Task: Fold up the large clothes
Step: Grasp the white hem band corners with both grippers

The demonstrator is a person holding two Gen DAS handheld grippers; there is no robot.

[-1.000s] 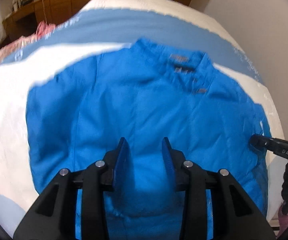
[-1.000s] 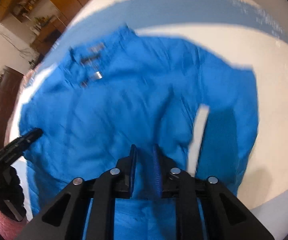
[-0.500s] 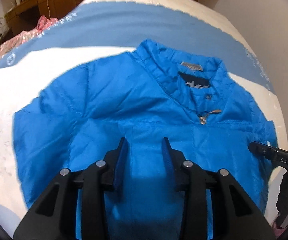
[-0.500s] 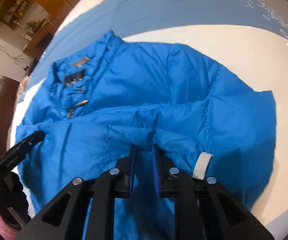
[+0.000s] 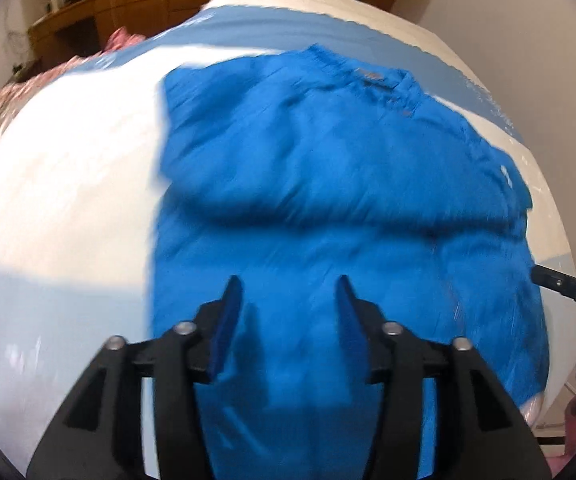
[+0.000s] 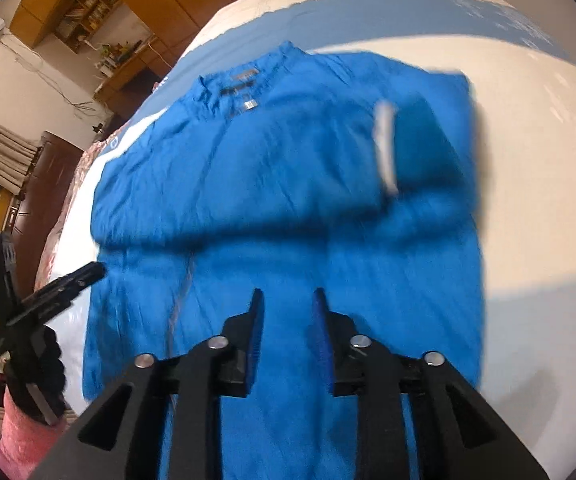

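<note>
Both grippers point down at the blue jacket (image 5: pixel 327 200) on the bed (image 5: pixel 68 180). The left gripper (image 5: pixel 288 300) and right gripper (image 6: pixel 286 308) have just been opening, and both are empty.

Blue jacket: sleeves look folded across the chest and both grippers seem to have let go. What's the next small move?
Probably bring both grippers down to the near hem. The blue jacket lies flat on the bed, sleeves across it, lower body unfolded. The left gripper and right gripper, jaws just opening, hold nothing.
</note>
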